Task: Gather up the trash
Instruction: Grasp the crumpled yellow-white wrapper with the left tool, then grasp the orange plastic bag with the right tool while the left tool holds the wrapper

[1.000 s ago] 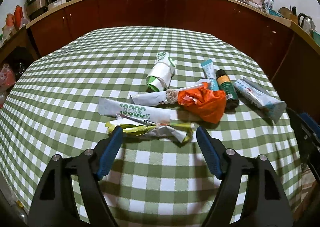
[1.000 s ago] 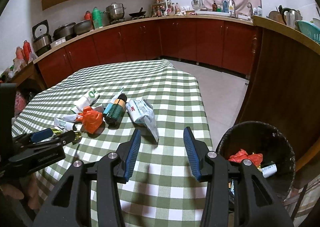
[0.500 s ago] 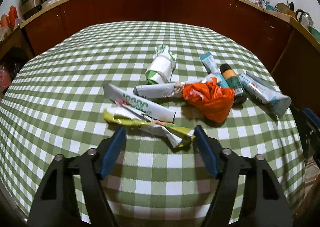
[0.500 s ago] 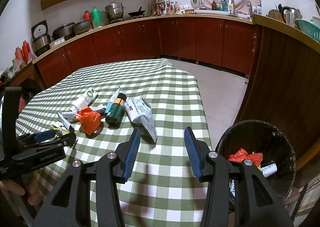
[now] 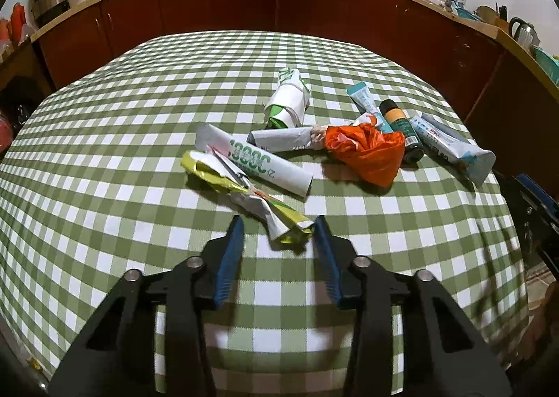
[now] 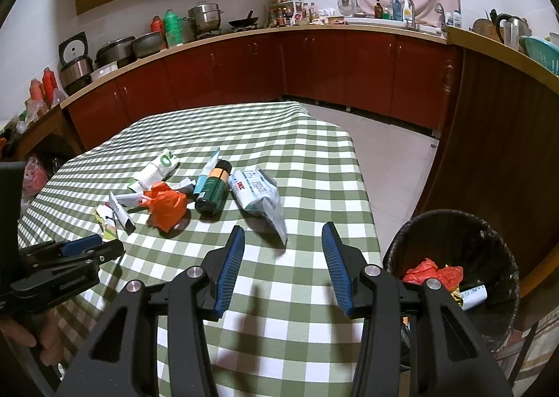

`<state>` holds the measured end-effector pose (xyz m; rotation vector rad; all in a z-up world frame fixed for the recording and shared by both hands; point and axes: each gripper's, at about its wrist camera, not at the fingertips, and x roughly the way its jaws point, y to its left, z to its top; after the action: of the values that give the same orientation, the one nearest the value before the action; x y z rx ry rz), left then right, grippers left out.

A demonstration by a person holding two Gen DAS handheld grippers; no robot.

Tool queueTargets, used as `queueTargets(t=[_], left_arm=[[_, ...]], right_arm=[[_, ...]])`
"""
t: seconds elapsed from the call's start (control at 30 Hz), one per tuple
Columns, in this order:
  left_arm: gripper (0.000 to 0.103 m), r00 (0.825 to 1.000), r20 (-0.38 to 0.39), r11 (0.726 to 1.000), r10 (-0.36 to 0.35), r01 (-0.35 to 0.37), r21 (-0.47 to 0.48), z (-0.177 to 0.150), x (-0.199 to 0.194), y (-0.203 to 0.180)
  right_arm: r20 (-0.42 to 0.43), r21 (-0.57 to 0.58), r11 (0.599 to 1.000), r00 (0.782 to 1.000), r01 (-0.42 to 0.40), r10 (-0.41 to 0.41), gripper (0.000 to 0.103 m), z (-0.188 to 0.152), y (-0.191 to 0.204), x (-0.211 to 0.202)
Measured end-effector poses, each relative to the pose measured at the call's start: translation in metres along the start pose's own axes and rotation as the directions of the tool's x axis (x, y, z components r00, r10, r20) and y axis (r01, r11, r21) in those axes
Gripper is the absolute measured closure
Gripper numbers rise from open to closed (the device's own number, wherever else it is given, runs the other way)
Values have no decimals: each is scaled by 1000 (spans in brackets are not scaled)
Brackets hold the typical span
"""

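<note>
Yellow wrapper (image 5: 244,194) between left fingers (image 5: 230,253)

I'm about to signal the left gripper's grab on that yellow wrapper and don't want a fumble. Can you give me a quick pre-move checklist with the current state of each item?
1. Yellow wrapper between the left gripper jaws: ok, its near end sits there as the jaws are closing.
2. Pads pressing the wrapper: not ok, gaps remain, wider on the left.
3. Nothing else in the jaws: ok, the white paper roll lies beyond.
4. Right gripper free: ok, open and empty above the checked tablecloth.
5. Trash bin has room: ok, only a few pieces inside.
6. Wrapper weight: cannot tell.
</note>
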<state>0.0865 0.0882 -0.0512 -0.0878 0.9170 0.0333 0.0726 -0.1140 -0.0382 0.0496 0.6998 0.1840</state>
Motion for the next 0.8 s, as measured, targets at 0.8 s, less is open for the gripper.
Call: queueTargets(t=[0.8], left_arm=[[81,999,16,999,33,-33,-10,-11,-22,36]], right_arm=[[-15,-69,993,996,-91,90,57,3,49,8]])
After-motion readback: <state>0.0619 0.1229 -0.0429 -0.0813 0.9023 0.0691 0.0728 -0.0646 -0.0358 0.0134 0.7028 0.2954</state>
